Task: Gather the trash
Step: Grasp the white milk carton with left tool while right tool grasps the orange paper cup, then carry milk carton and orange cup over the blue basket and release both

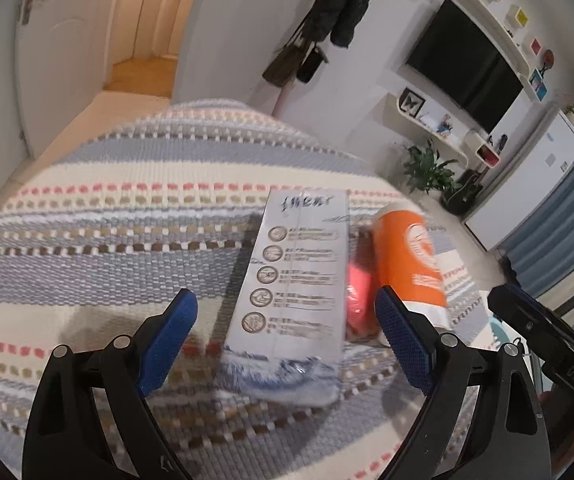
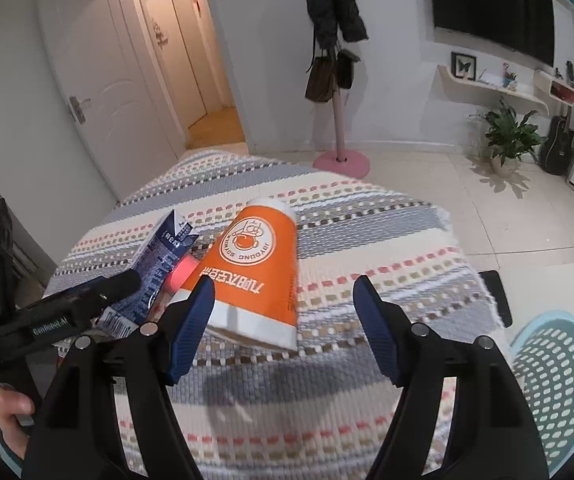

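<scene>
White walls (image 2: 271, 80) all around, a white door (image 2: 99, 92) with a metal handle, and a warm-lit hallway (image 2: 211, 120) behind it. Pale floor tiles (image 2: 487, 208) under a striped woven rug (image 2: 367, 216) — grey, cream, pink. A pink coat stand (image 2: 341, 120) with a dark coat, a black TV (image 2: 491, 4) up high, curvy white shelves (image 2: 487, 84), a green plant (image 2: 507, 136) and a black guitar (image 2: 557, 144).

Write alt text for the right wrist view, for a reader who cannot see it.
The open right gripper hovers over a striped mat, empty, just short of an orange paper cup lying on its side. A blue carton lies left of the cup; a perforated basket sits at lower right.
</scene>
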Demonstrator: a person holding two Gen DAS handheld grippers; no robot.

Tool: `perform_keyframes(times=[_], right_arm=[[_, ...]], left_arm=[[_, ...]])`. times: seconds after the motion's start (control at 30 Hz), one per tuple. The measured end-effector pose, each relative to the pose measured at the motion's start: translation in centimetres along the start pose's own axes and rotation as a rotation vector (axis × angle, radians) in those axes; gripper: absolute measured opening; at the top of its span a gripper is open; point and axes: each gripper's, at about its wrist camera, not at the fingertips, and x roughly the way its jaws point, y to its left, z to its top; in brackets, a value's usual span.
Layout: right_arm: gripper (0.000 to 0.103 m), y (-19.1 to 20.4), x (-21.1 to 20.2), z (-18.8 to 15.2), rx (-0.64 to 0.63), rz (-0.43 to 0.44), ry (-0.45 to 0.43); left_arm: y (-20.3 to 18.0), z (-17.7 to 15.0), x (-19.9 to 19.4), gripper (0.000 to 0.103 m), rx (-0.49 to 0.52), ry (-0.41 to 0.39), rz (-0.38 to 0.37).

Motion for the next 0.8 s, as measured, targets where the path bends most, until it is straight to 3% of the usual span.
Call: perform_keyframes(times=[0.3, 0.43, 0.73, 0.8], right_arm=[[0.068, 0.6, 4.4, 0.7, 0.02, 0.004, 0.053], [0.077, 0.4, 6.2, 0.9, 0.06, 0.044, 0.079], [0.078, 0.9, 8.9, 0.2, 0.118, 0.148, 0.122], [0.078, 1.4, 8.9, 0.0, 0.098, 0.136, 0.114]], left_arm=[[0.4, -0.4, 1.4, 0.079, 0.014, 0.003, 0.019], [-0.5, -1.0, 1.3, 0.052, 0.043, 0.004, -0.036], [1.2, -1.7, -1.4, 0.051, -0.029, -0.114, 0.017], [1.8, -1.6, -1.9, 0.051, -0.053, -0.129, 0.015]])
